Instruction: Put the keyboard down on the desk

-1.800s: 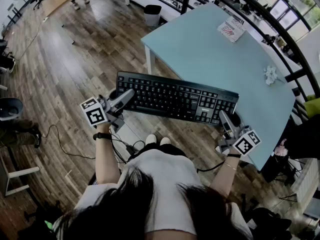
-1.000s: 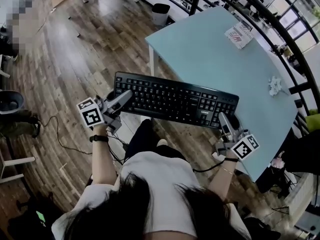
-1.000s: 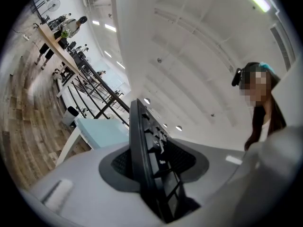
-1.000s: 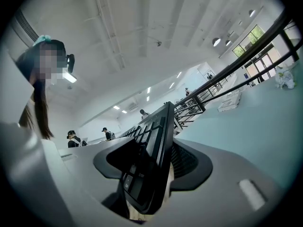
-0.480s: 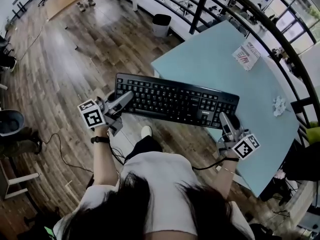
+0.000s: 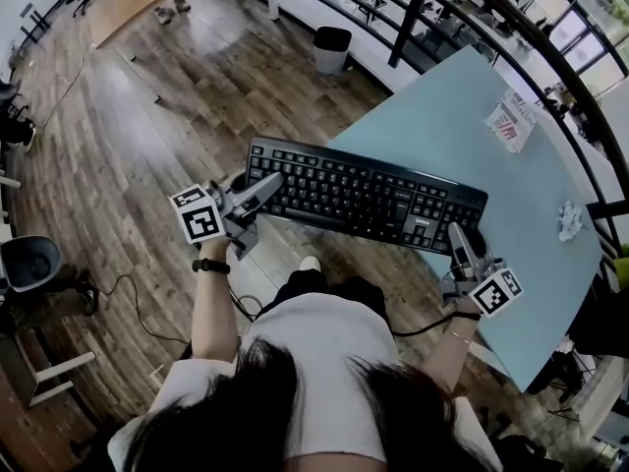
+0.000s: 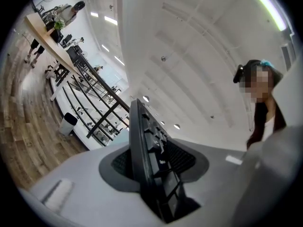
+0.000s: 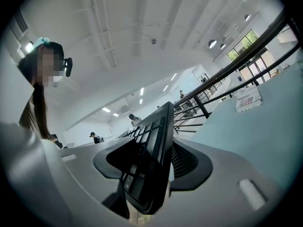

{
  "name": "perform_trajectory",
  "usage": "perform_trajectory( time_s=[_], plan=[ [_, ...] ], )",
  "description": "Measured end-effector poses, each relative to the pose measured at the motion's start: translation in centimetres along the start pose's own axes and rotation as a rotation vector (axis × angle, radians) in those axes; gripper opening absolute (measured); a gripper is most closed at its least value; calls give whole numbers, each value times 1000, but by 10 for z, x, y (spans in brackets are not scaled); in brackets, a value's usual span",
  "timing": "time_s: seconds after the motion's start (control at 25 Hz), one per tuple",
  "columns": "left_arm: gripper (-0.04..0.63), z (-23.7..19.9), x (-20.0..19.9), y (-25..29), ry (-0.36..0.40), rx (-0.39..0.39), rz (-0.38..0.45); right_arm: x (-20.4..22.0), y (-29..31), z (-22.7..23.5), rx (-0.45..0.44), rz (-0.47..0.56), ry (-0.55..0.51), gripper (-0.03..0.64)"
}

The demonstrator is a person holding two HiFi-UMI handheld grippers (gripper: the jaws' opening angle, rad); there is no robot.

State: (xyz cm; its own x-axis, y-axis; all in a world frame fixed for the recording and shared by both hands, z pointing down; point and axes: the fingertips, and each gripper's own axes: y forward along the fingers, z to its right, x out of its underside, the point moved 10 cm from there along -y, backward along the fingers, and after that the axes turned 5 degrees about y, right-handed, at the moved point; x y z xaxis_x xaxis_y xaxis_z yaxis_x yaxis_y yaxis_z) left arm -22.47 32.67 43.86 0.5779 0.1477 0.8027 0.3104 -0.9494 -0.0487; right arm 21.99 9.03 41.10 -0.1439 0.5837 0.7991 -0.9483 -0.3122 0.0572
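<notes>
A black keyboard (image 6: 366,197) hangs level in the air in front of the person, its far edge over the near corner of the light blue desk (image 6: 472,136). My left gripper (image 6: 263,187) is shut on the keyboard's left end, and my right gripper (image 6: 458,239) is shut on its right end. In the left gripper view the keyboard (image 7: 151,160) stands edge-on between the grey jaws. The right gripper view shows the keyboard (image 8: 149,160) clamped edge-on too, with the desk (image 8: 265,141) at the right.
On the desk lie a printed leaflet (image 6: 514,124) at the far side and a crumpled white paper (image 6: 569,221) near the right edge. A black railing (image 6: 511,18) runs behind the desk. A bin (image 6: 332,49) stands on the wooden floor, and a cable (image 6: 128,298) trails at the left.
The person has stepped toward the desk with the keyboard in both grippers. The desk's near corner, beside the keyboard before, now lies under its far edge. Both grips are unchanged.
</notes>
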Motion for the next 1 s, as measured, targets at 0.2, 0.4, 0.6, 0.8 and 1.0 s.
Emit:
perform_trajectory(
  time_s=[0.2, 0.4, 0.6, 0.8, 1.0],
  plan=[
    [206, -10, 2, 6, -25, 5, -28, 5, 1, 4, 33, -11, 22, 207],
    [206, -24, 15, 13, -45, 24, -50, 17, -5, 8, 73, -13, 32, 207],
    [206, -57, -7, 70, -34, 70, -84, -3, 16, 39, 115, 29, 37, 207],
    [206, -103, -42, 178, -17, 145, -147, -43, 44, 95, 178, 99, 53, 207],
    [206, -119, -62, 272, 1, 228, -219, -72, 38, 131, 263, 170, 77, 207]
  ],
)
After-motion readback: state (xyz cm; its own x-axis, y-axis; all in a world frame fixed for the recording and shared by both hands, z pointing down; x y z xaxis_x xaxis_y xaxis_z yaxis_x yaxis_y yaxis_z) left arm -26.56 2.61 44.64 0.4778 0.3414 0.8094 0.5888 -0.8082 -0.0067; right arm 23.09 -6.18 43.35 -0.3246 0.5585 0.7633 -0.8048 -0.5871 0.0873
